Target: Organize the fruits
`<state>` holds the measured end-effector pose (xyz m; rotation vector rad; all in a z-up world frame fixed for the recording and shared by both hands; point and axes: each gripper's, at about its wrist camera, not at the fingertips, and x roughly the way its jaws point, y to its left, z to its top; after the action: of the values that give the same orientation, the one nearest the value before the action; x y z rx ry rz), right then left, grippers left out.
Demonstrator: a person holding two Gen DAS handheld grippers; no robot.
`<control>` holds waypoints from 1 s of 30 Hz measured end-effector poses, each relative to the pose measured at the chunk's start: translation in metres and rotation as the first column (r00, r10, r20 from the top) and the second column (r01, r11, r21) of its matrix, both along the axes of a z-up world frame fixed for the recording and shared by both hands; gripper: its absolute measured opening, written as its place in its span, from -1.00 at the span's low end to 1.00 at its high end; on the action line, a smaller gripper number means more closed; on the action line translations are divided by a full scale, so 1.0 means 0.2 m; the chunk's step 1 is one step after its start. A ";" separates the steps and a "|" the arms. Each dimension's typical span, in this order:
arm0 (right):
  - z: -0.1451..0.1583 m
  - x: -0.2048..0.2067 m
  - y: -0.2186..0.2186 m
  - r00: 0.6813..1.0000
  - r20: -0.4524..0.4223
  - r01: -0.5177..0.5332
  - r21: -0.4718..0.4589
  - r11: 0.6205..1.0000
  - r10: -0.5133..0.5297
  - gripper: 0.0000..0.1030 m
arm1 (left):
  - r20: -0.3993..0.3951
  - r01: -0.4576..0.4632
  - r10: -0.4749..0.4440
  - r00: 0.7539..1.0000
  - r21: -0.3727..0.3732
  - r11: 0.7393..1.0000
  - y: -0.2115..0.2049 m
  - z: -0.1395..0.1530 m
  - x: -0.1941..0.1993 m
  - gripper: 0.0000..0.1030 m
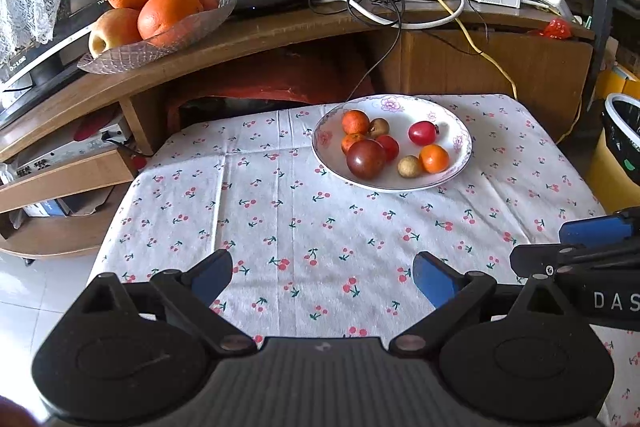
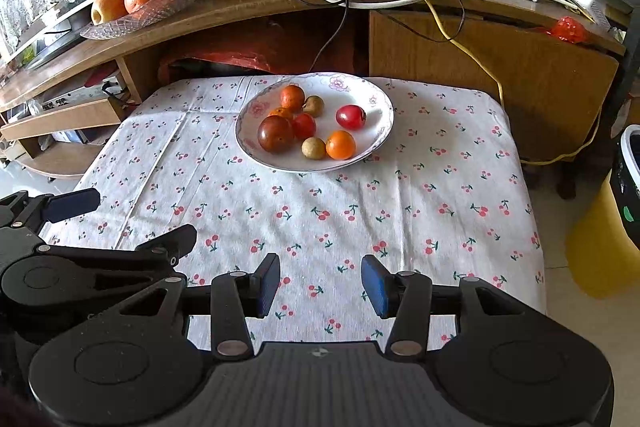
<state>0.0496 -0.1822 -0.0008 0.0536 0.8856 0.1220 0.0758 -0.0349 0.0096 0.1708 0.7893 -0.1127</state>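
Eight fruits beyond both empty claws

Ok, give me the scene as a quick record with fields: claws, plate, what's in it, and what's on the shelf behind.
left claw: open, empty, above the cherry-print tablecloth
right claw: open, empty, above the same cloth
plate: white floral-rimmed ceramic plate, far side of table
plate contents: three small orange fruits, large dark red tomato, two smaller red ones, two small brownish round fruits
shelf: clear cut-glass dish with large oranges and apples
fruit on bare cloth: none visible
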 end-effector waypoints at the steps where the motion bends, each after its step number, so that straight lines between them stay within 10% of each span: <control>1: 0.00 0.00 0.00 1.000 0.000 0.000 0.000 1.000 0.000 -0.19 | -0.001 0.000 0.000 1.000 0.000 1.000 0.00 0.00 -0.01 1.00; 30: -0.01 -0.13 0.04 1.000 -0.011 -0.013 -0.021 1.000 0.013 -0.18 | -0.006 -0.015 0.015 1.000 0.002 1.000 0.02 -0.03 -0.15 1.00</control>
<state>0.0245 -0.1742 -0.0035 0.0291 0.8978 0.1249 0.0457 -0.0309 0.0044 0.1663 0.7964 -0.0980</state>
